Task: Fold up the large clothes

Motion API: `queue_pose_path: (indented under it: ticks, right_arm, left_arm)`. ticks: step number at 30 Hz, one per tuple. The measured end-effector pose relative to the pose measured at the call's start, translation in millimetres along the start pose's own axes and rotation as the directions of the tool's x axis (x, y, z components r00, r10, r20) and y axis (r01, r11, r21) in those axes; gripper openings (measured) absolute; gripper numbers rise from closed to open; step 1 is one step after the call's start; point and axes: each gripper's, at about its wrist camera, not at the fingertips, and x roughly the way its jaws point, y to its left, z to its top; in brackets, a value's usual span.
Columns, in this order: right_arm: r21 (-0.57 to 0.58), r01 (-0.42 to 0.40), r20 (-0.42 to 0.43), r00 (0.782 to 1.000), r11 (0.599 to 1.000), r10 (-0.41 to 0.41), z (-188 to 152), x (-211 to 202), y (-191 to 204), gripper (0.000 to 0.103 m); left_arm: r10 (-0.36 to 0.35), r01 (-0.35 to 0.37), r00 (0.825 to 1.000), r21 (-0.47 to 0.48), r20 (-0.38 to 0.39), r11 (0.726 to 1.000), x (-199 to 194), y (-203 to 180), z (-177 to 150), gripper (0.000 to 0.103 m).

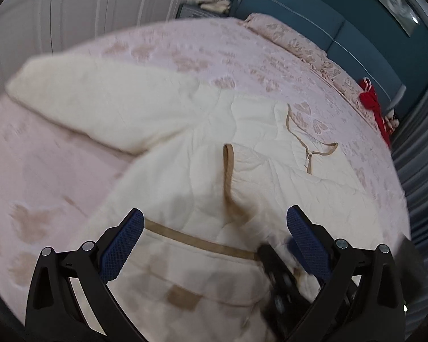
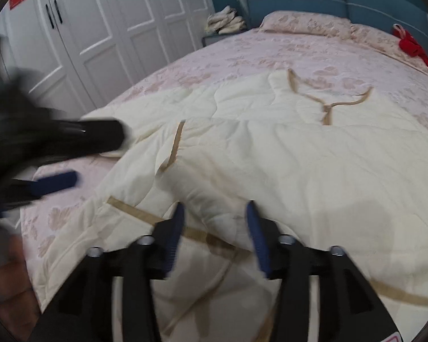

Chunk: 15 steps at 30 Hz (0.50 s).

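A large cream quilted garment (image 1: 242, 171) with tan trim lies spread on the pink floral bed (image 1: 42, 171), one sleeve (image 1: 100, 97) stretched out to the left. My left gripper (image 1: 215, 228) hovers over the garment's near part with its jaws wide apart and nothing held. Just under its right finger shows a blurred dark shape, my right gripper (image 1: 279, 252). In the right wrist view the right gripper (image 2: 215, 222) is open over the garment (image 2: 299, 156), with a raised ridge of fabric lying loose between the fingers. The left gripper (image 2: 100, 156) is blurred at the left, open.
White wardrobe doors (image 2: 100, 28) stand left of the bed. A blue padded headboard (image 2: 342, 2) with pink pillows (image 2: 305, 21) is at the far end. A red item (image 2: 413, 45) lies at the far right. A folded cream pile (image 2: 225, 21) sits on a nightstand. Grey curtains (image 1: 422, 171) hang at the right.
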Motion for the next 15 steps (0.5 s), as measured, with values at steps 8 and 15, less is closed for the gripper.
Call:
queue_pose_path:
  ticks: [8, 15]
  right_arm:
    - [0.290, 0.145, 0.095, 0.979, 0.946, -0.179, -38.0, -86.7, -87.2, 0.059]
    - [0.634, 0.212, 0.099, 0.932, 0.743, -0.349, -66.7, -129.7, -206.1, 0.060]
  left_arm:
    - [-0.146, 0.125, 0.983, -0.172, -0.113, 0.977, 48.8, -3.3, -17.5, 0.091]
    - [-0.190, 0.170, 0.974, -0.157, -0.122, 0.973, 63.7, -15.4, -12.8, 0.014]
